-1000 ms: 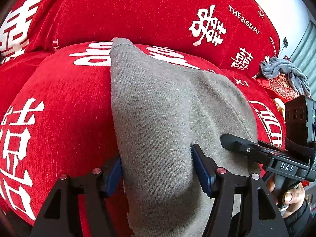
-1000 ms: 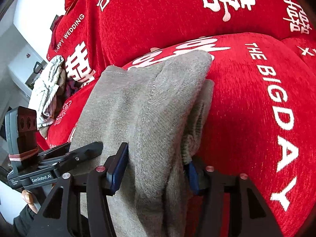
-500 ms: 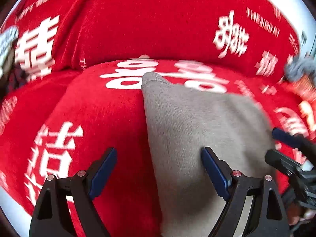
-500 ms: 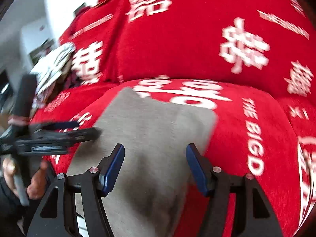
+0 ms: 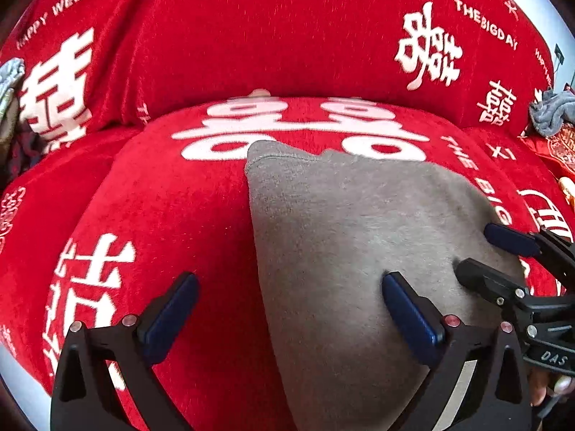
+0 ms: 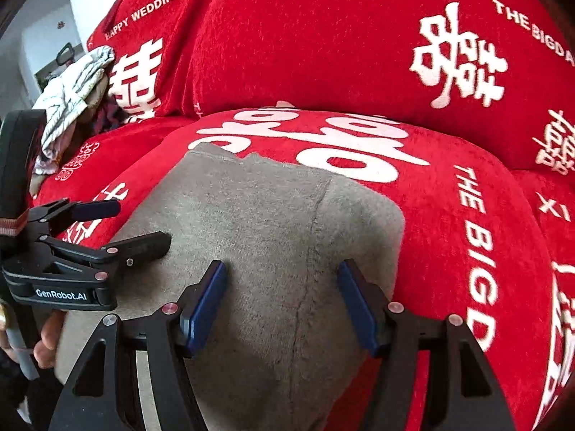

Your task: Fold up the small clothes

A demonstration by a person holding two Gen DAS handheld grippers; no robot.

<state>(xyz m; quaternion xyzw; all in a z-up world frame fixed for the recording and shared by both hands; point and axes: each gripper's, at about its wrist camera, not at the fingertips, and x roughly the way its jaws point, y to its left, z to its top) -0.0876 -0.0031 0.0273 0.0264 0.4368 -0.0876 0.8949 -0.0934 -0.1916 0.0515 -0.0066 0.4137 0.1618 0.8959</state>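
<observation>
Red sofa cushions printed with white Chinese wedding characters and the words "HAPPY WEDDING" and "THE BIG DAY" fill both views, with a back cushion standing behind the seat. On the seat cushion lies a grey knitted garment, folded flat, its far corner reaching the big white character on the seat. In the right wrist view the same garment shows a seam line that runs from the far edge toward the camera, and its right edge lies near the words "THE BIG DAY".

The left gripper is spread wide and holds nothing; one blue finger pad is over the red cushion, the other is over the grey cloth. The right gripper is also spread apart with nothing between its pads, and both pads are above the garment. Each gripper is visible in the other camera, at the side of the garment: the left gripper also apart there, and the right gripper at the right edge of the cloth.

At the far left a pile of light clothes rests against the back cushion. At the far right lies a grey-blue cloth.
</observation>
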